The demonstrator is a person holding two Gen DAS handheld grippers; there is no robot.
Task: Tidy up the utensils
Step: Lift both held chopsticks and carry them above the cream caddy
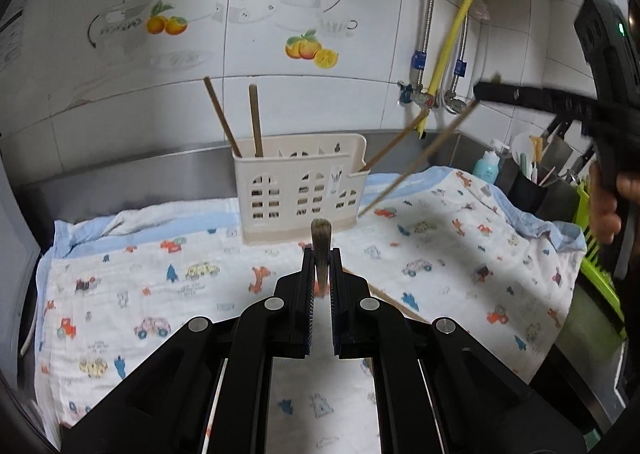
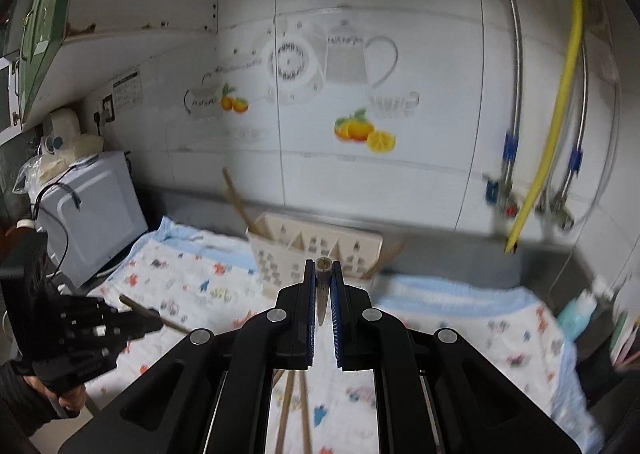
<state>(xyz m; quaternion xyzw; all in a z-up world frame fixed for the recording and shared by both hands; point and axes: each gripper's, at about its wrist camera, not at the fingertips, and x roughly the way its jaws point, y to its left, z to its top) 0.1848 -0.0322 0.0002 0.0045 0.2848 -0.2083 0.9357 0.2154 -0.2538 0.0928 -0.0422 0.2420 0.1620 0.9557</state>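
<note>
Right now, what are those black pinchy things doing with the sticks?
A person holds a gripper in each hand, tidying chopsticks into the cream holder on the printed cloth. The left gripper is shut on one chopstick. The right gripper is shut on another chopstick, above the cloth. Two chopsticks already stand in the holder's left end, and one leans at its right.
</note>
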